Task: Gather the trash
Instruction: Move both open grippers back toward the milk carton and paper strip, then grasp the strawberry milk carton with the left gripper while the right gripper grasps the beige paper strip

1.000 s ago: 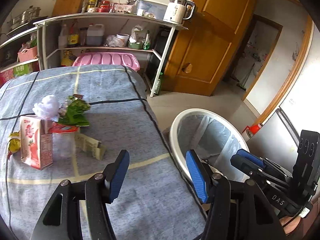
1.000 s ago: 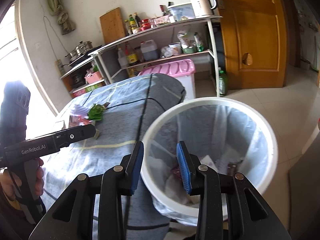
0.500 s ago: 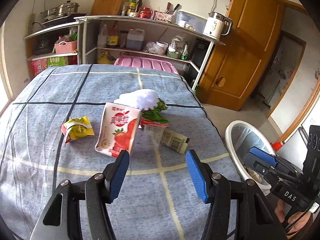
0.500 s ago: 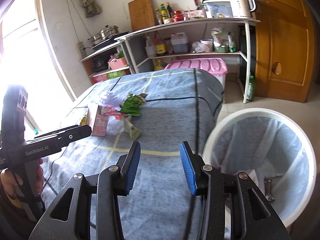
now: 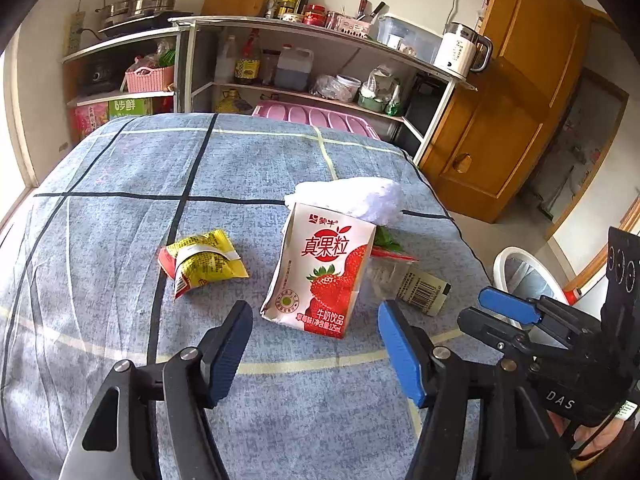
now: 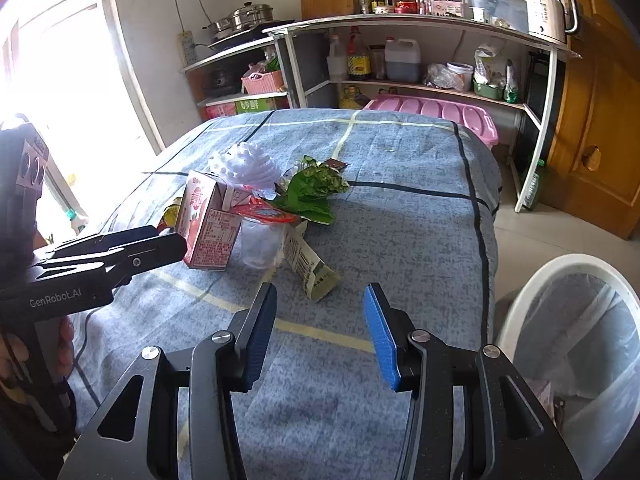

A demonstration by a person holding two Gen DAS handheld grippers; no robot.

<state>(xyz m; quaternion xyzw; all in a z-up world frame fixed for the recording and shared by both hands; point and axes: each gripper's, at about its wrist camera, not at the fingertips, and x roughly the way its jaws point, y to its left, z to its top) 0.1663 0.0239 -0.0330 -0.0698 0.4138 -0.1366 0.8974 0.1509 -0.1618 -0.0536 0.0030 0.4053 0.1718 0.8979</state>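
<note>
Some trash already in bin (image 6: 520, 304); milk carton (image 5: 320, 276), yellow wrapper (image 5: 204, 260), leaves (image 6: 312, 192) left mid-table. Left gripper (image 5: 316, 344), right gripper (image 6: 320, 332) empty, jaws just widening.

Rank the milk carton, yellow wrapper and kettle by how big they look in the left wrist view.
1. Milk carton
2. Yellow wrapper
3. Kettle, though it stands far back on the shelf, so its true size is unsure.
</note>
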